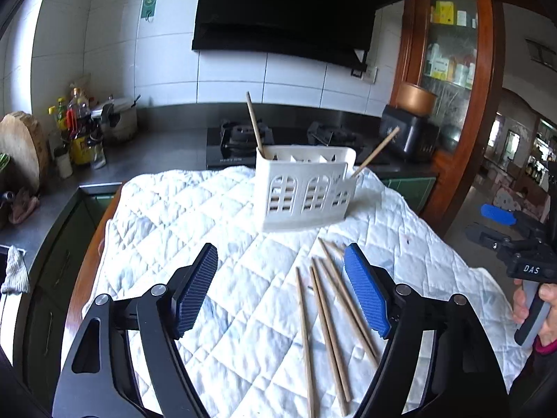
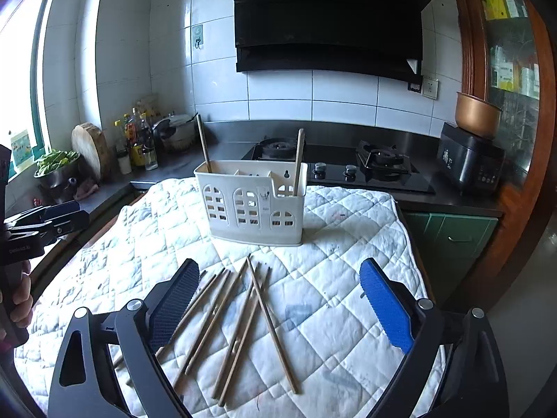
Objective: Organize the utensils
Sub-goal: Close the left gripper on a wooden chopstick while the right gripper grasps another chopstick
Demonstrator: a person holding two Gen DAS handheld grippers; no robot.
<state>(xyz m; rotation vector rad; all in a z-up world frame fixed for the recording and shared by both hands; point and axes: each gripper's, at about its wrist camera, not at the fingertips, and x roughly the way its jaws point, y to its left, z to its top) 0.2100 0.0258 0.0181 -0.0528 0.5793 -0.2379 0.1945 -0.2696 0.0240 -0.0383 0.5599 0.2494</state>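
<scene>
At the far left, bottles [image 2: 139, 139] and a round wooden board [image 2: 91, 149] crowd the steel counter [image 2: 181, 169]; none of their labels is legible. The left gripper [image 1: 280, 287] hangs with jaws apart and nothing between them over the white quilted cloth [image 1: 174, 216], whose left side is bare. The loose chopsticks [image 2: 240, 317] lie scattered on the cloth's near middle. Beyond them stands the white utensil holder [image 2: 252, 203], one chopstick [image 2: 203, 144] upright at each end. The right gripper [image 2: 280, 304] gapes wide and empty above the pile; its handle reads "DAS" in the left wrist view. Open cloth runs to the right edge.
</scene>
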